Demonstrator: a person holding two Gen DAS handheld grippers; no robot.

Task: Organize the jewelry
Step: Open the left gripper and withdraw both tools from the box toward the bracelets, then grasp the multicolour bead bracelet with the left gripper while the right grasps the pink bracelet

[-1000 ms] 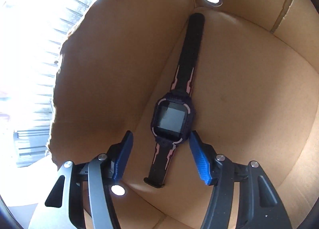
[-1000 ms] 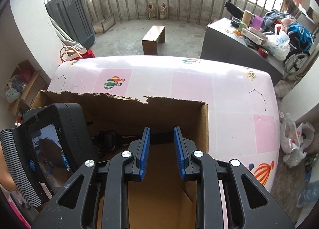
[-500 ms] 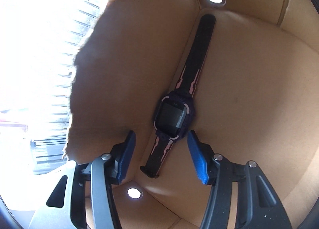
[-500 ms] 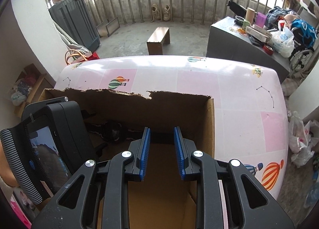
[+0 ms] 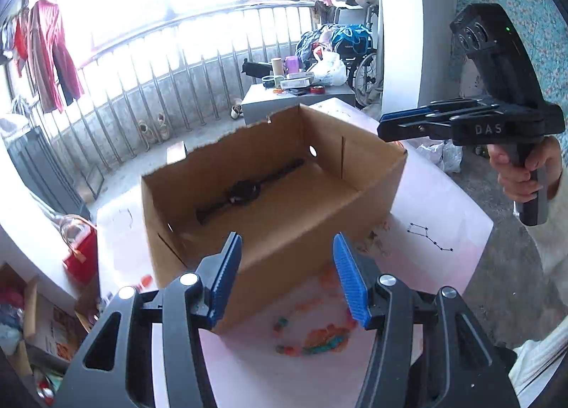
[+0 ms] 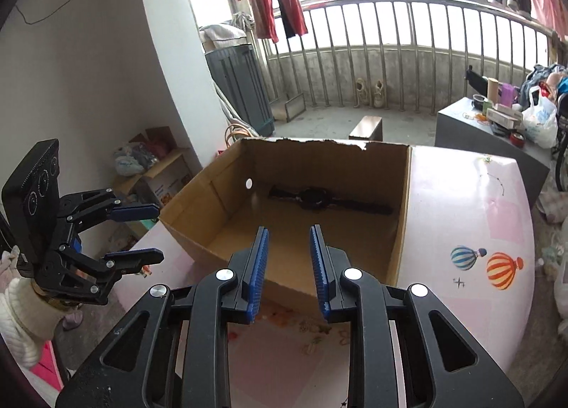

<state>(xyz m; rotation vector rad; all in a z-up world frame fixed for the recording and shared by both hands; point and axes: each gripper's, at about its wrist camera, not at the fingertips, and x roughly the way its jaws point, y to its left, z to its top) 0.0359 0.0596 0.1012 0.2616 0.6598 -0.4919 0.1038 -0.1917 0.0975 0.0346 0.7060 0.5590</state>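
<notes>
- The watch (image 5: pixel 245 191) lies flat on the floor of the open cardboard box (image 5: pixel 298 252), strap stretched out along the far wall. Judgement: this is a finished deposit, since nothing touches it and it rests on its back.
- In the right wrist view the same watch (image 6: pixel 314 198) sits at the back of the box (image 6: pixel 220 248), well clear of both tools.
- Left hand-held gripper (image 5: pixel 287 282): jaws apart with nothing between the blue pads; they are closing slightly. It sits outside the box, above the near wall. Seen from the other side (image 6: pixel 136 232), its two fingers are plainly spread.
- Right hand-held gripper (image 6: pixel 288 266): pads set close, a narrow gap showing, nothing clamped. From the left wrist view (image 5: pixel 408 120) it hangs beside the box's right wall, gripped by a hand (image 5: pixel 522 174).
- The box stands on a pink table (image 6: pixel 461 216) printed with balloons; its far rim is torn and its top is open, which leaves free access from above.
- A loop of coloured beads (image 5: pixel 316 337), blurred, lies on the table just in front of the box, under the left tool. Judgement: likely the next item to go in, and the left tool's half-open jaws suit it.
- Risk, as judged: loose beads may slip from flat pads.
</notes>
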